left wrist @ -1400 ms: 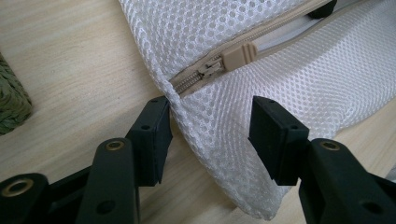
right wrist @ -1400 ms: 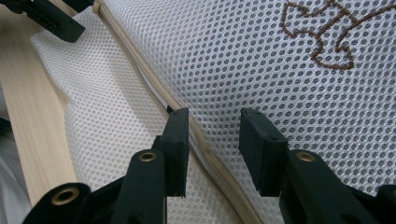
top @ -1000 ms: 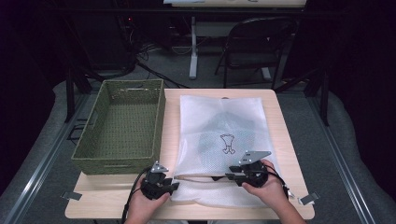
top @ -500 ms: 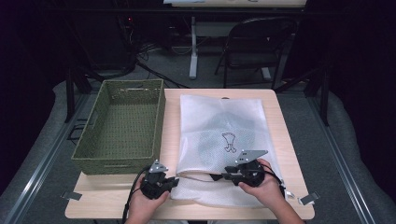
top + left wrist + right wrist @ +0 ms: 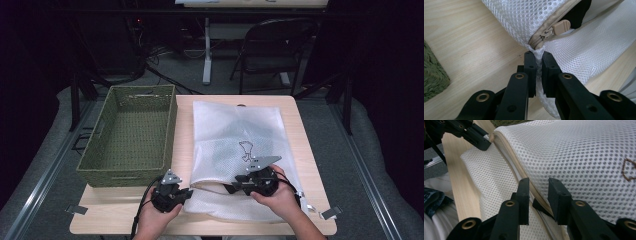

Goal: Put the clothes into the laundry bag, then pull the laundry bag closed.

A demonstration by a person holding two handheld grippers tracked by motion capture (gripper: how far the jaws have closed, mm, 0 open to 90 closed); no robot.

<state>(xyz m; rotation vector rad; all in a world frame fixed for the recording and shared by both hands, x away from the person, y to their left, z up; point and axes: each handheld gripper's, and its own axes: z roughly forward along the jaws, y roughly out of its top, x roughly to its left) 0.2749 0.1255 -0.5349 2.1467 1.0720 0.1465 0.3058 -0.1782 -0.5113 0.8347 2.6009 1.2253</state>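
Observation:
A white mesh laundry bag with a tan zipper along its near edge lies flat on the wooden table. My left gripper is shut on the bag's near-left corner, just past the zipper's end. The tan zipper pull sits close beyond those jaws. My right gripper is over the zipper edge, farther right. Its jaws stand open, one on each side of the zipper seam. The left gripper appears at the far end of the seam in the right gripper view.
An empty green woven basket stands left of the bag, its near corner close to my left gripper. A folding chair and cables are on the floor beyond the table. Bare wood runs along the table's front edge.
My right gripper has slid slightly left along the zipper edge, toward the left gripper. The left gripper keeps its hold on the bag corner.

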